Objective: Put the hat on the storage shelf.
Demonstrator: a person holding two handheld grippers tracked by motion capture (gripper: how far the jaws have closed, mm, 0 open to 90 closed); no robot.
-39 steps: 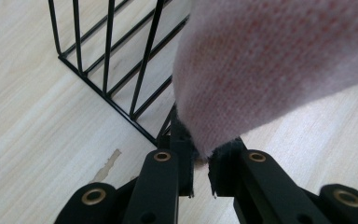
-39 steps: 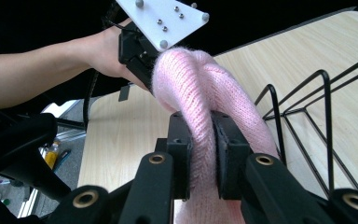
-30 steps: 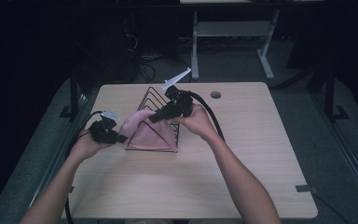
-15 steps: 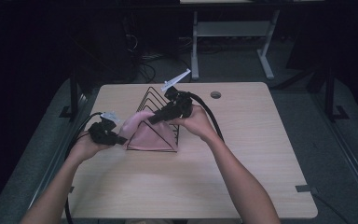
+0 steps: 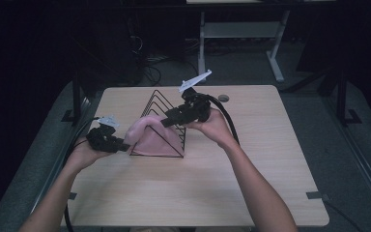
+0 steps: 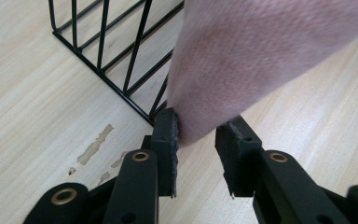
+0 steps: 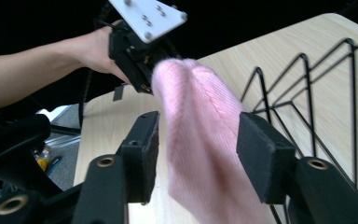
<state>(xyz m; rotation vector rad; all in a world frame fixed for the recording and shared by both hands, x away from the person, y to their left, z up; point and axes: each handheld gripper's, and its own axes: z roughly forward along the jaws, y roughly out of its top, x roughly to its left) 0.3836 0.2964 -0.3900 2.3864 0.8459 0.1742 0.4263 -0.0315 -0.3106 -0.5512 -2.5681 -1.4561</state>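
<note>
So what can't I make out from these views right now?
- High view: which rack wire carries the cloth; too small, dim.
- Left gripper view: cloth's upper part, cut off by the top edge.
- Right gripper view: cloth's lower end, cut off by the bottom edge; left gripper's tips, behind the cloth.

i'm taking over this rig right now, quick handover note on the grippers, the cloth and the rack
Left gripper: jaws have just been opening; the pink cloth has its tip between the pads, one pad touching it, the other apart, so no grip.
Right gripper: jaws have just been opening, wide on both sides of the cloth's upper fold, not pressing it.
Things: the cloth is draped over the front end of the black wire rack, which stands on the wooden table.
Done: cloth hung on the rack and being let go.
Left: probably draw both grippers back clear and check that the cloth stays put.
</note>
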